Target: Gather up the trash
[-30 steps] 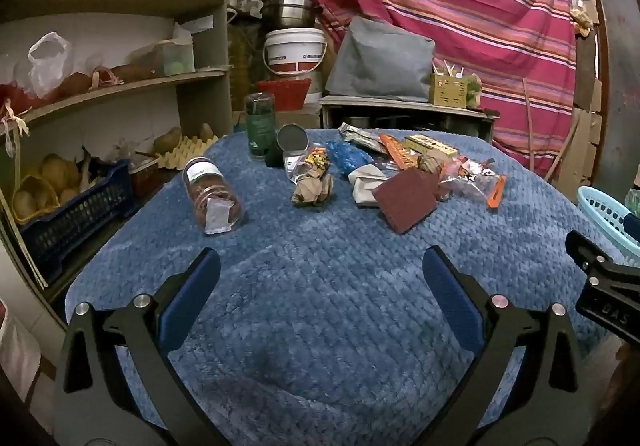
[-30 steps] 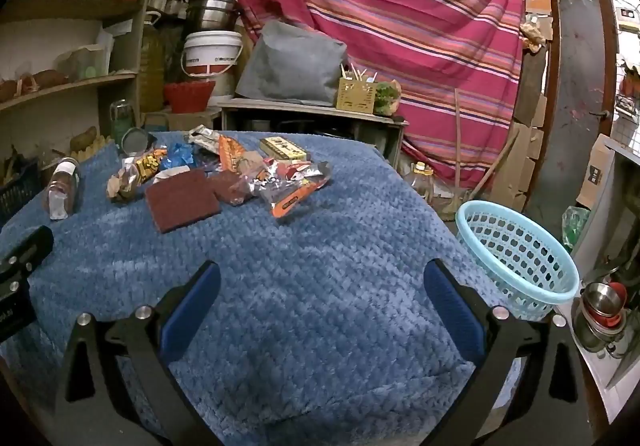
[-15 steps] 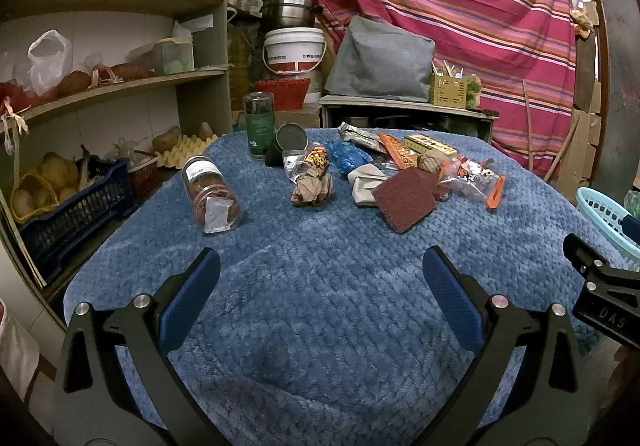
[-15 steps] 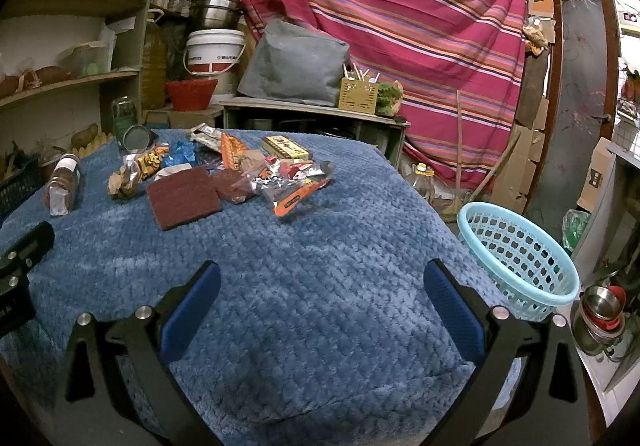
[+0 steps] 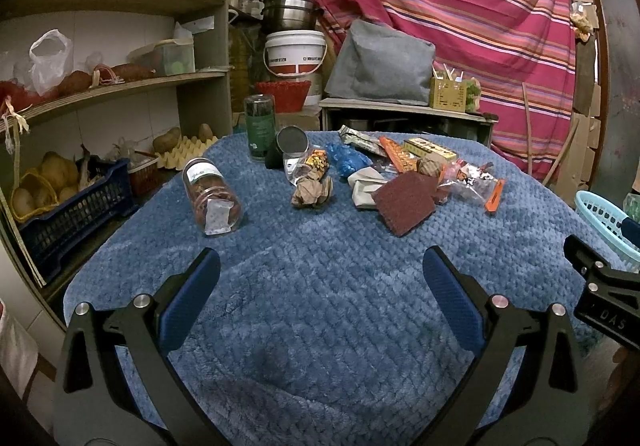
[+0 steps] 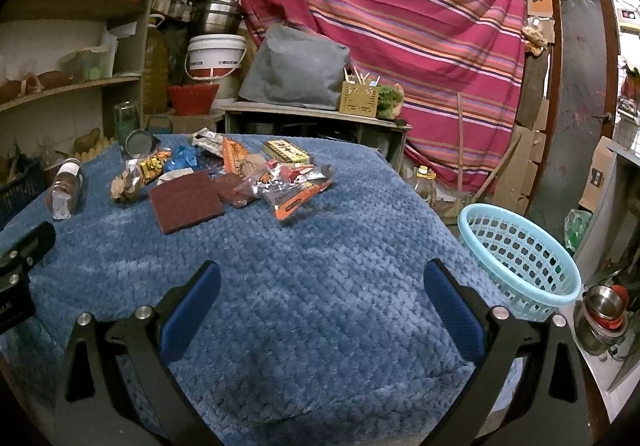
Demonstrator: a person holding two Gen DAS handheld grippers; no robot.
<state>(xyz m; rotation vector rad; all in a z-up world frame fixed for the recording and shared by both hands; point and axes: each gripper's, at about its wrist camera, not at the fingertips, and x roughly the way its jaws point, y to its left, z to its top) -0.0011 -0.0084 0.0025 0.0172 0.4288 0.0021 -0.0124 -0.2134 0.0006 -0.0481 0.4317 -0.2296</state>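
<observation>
Trash lies scattered on the far half of a blue quilted table cover (image 5: 320, 278): a crumpled brown paper ball (image 5: 312, 191), a maroon scouring pad (image 5: 406, 201) (image 6: 186, 199), shiny snack wrappers (image 5: 468, 177) (image 6: 296, 181), a blue wrapper (image 5: 346, 161), and a clear jar on its side (image 5: 212, 197). A light blue basket (image 6: 520, 258) stands right of the table, below its edge. My left gripper (image 5: 320, 278) hovers open over the near cover, well short of the trash. My right gripper (image 6: 320, 282) is open too, with nothing between its fingers.
A green-labelled jar (image 5: 260, 125) and a dark round tin (image 5: 292, 141) stand at the table's back left. Wooden shelves (image 5: 120, 85) with potatoes and a dark blue crate (image 5: 72, 213) run along the left. A striped curtain (image 6: 400, 25) hangs behind.
Both grippers have drifted very slightly; the scene sits a touch lower and nearer in the right wrist view. Nothing was picked up or moved.
</observation>
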